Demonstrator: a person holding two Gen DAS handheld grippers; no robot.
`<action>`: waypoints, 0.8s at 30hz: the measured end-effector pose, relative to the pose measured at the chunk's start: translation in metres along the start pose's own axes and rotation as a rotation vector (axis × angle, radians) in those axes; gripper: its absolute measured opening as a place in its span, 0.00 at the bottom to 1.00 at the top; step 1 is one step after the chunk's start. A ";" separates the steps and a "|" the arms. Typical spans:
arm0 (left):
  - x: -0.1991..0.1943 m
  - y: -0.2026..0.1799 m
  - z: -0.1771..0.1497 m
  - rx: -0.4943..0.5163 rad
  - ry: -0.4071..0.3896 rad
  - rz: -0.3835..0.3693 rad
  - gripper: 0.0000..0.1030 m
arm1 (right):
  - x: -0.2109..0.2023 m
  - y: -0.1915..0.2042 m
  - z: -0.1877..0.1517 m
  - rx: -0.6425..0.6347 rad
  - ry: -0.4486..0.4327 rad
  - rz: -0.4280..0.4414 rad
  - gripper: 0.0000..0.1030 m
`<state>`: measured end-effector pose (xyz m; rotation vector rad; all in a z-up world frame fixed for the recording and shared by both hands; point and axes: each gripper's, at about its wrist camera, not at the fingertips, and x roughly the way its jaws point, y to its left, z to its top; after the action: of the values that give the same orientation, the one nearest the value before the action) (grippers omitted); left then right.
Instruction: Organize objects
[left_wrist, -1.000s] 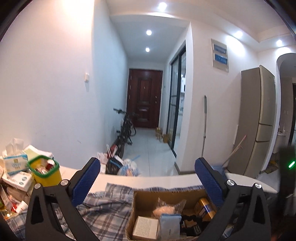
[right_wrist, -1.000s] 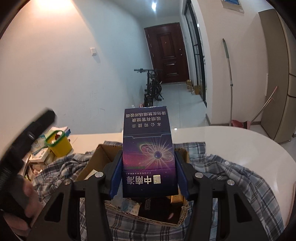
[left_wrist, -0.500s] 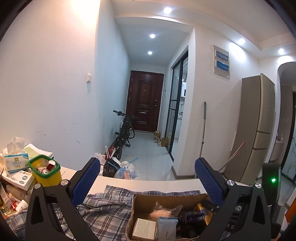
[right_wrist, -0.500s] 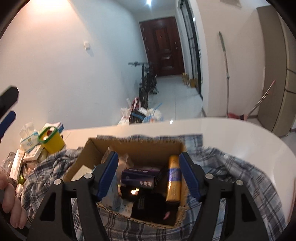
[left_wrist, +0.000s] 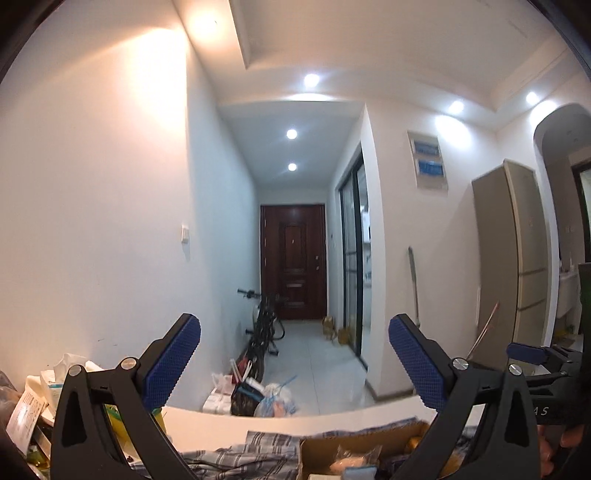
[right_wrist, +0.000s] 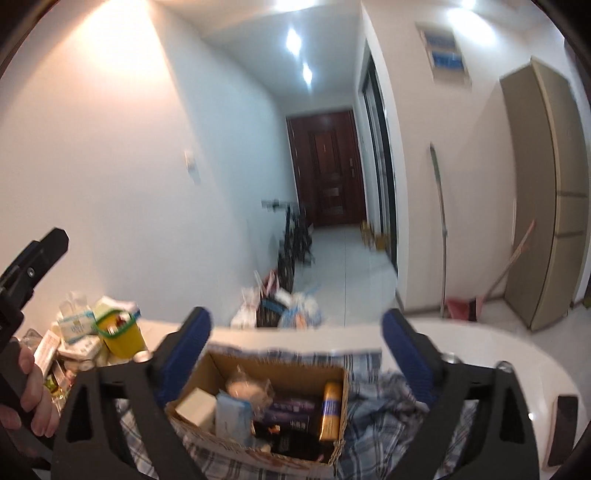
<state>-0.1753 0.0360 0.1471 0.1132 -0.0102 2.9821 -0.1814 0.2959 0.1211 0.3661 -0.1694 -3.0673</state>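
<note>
One second ago the right gripper (right_wrist: 295, 354) clamped a dark blue pack upright over the box (right_wrist: 258, 402); now nothing sits between its fingers (right_wrist: 184, 350), which stand wide and are opening, and the pack (right_wrist: 291, 410) lies flat inside the box among a gold can (right_wrist: 330, 410), a white carton (right_wrist: 195, 406) and a pale pouch (right_wrist: 231, 410). That drop looks finished, so one more thing is sorted. Both views now show more hallway and ceiling and less of the plaid cloth (right_wrist: 384, 406), so both hands read as lifted away from the box. The left gripper (left_wrist: 295, 365) is empty, its fingers (left_wrist: 173, 358) spread wide as before, with only the box edge low in its view. Loose clutter remains at the left of the counter (right_wrist: 498, 347): a yellow bin (right_wrist: 120, 334), tissue packs (right_wrist: 75, 321) and small boxes. Judging by that pile, the next pick likely comes from there, and the left gripper is nearer to it.
</note>
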 end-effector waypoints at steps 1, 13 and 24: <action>-0.006 0.000 0.004 -0.014 -0.013 0.001 1.00 | -0.010 0.002 0.005 -0.011 -0.029 0.001 0.94; -0.059 0.004 0.044 -0.066 -0.003 0.022 1.00 | -0.088 0.012 0.039 -0.016 -0.208 0.090 1.00; -0.085 0.016 0.057 -0.089 -0.074 0.026 1.00 | -0.089 0.015 0.041 -0.039 -0.197 0.044 1.00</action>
<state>-0.0896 0.0062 0.1971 0.2135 -0.1537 2.9955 -0.1045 0.2907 0.1831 0.0568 -0.1220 -3.0533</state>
